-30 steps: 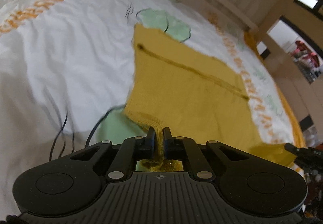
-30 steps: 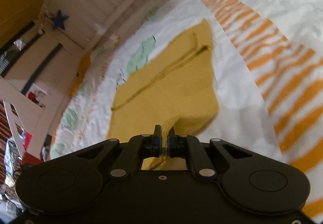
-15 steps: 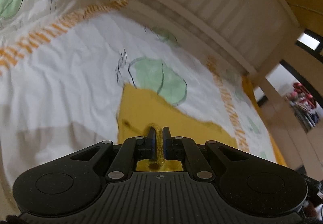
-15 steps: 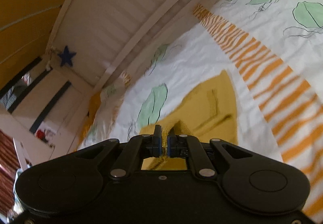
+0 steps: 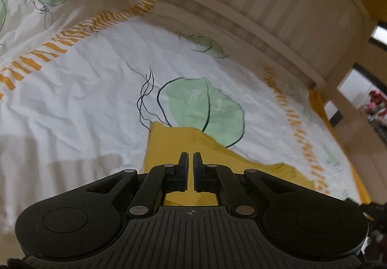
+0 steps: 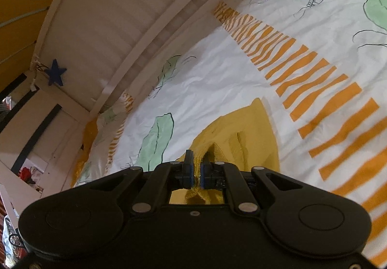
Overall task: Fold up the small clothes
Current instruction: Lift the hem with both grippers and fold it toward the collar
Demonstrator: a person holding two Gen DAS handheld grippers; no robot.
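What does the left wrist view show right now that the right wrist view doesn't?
Only the left wrist view: the left claw, slightly parted with nothing pinched, and a large green leaf print just past the cloth's edge.

Only the right wrist view: the right claw pinching a raised fold, plus a blue star.

Both: the yellow garment on the patterned bedsheet, and the slatted bed rail.

Both views look forward along their own claws, low and close over the bedspread (image 5: 84,89) toward the slatted bed rail (image 5: 278,2); each claw tip sits on the yellow garment (image 5: 169,145), the part both views share
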